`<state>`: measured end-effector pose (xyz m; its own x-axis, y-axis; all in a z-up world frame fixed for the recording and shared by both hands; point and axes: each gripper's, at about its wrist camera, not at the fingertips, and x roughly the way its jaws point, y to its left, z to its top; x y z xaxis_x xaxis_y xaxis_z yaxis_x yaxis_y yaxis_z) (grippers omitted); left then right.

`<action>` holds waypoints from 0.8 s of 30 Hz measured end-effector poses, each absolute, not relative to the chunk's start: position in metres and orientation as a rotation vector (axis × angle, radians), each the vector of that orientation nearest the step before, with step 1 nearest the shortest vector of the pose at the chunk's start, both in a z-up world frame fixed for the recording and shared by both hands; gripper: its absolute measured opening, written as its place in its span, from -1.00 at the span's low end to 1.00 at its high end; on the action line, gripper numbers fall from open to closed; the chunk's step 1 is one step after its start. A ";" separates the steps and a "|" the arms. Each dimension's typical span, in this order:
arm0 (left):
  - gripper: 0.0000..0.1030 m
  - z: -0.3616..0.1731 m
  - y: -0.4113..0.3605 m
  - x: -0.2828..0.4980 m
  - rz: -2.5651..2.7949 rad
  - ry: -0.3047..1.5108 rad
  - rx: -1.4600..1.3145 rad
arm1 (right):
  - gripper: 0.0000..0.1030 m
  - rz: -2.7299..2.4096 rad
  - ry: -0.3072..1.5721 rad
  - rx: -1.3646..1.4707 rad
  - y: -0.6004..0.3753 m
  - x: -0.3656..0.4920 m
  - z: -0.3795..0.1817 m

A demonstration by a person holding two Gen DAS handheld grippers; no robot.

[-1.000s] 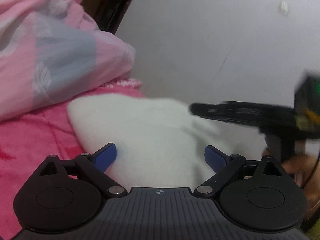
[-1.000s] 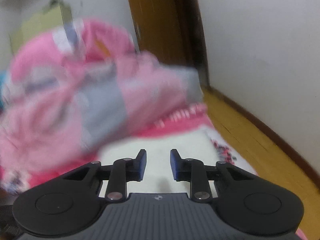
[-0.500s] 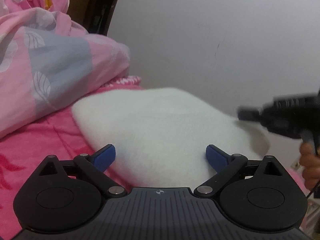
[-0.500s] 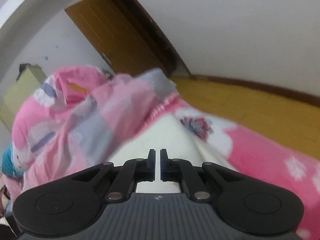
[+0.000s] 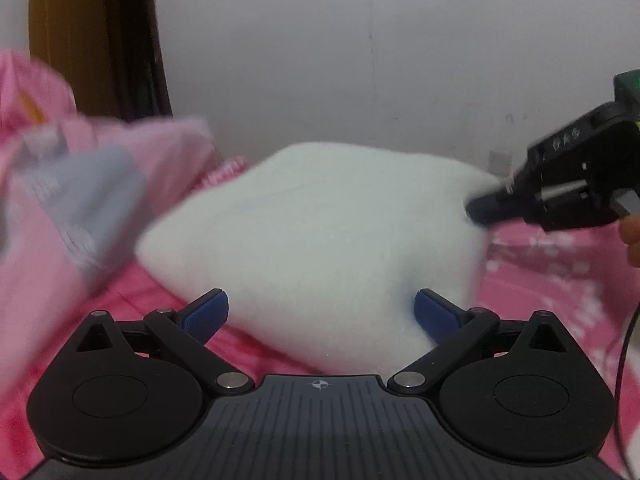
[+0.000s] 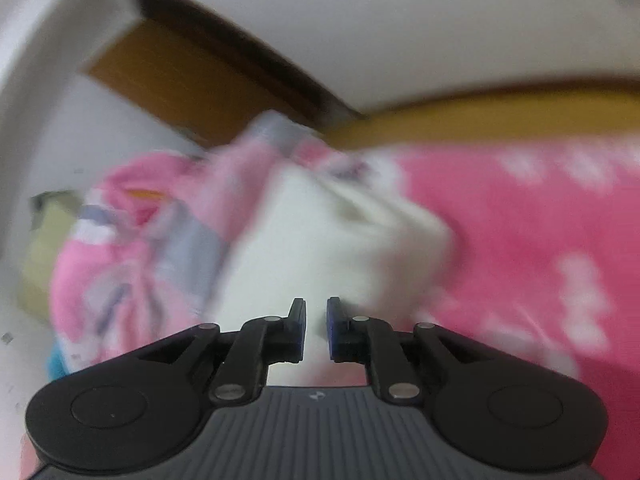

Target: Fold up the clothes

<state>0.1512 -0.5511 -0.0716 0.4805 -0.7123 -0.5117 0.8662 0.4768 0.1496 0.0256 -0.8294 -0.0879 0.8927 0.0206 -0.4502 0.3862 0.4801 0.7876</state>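
Right now the left gripper (image 5: pixel 321 312) sits nearest, jaws spread wide and empty over the near edge of the white garment (image 5: pixel 320 232), which lies bunched on the pink bedspread (image 5: pixel 560 280); folding looks barely begun. Further right, the right gripper (image 6: pixel 316 328) angles down at the cloth's far corner, its narrow jaws opening, nothing gripped.

dim, soft indoor light; motion blur, fisheye-bent edges.
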 end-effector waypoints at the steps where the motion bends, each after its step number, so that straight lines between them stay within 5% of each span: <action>1: 0.96 -0.068 -0.549 0.147 -0.988 0.401 0.435 | -0.73 -0.237 0.428 1.067 -0.826 0.016 -0.089; 13: 1.00 -0.007 -0.440 0.070 -0.955 0.431 0.429 | 0.01 -0.313 0.498 0.613 -0.703 -0.111 0.015; 22: 1.00 0.029 -0.342 0.013 -0.868 0.511 0.204 | 0.93 -0.438 0.461 0.250 -0.552 -0.155 0.053; 24: 1.00 0.034 -0.326 0.003 -0.846 0.526 0.161 | 0.99 -0.470 0.431 0.211 -0.523 -0.164 0.053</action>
<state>0.0033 -0.3265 0.0343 0.5444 -0.6706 -0.5039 0.7485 0.6595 -0.0690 -0.1642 -0.5234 0.0528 0.8044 -0.3918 -0.4466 0.4792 0.8722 0.0979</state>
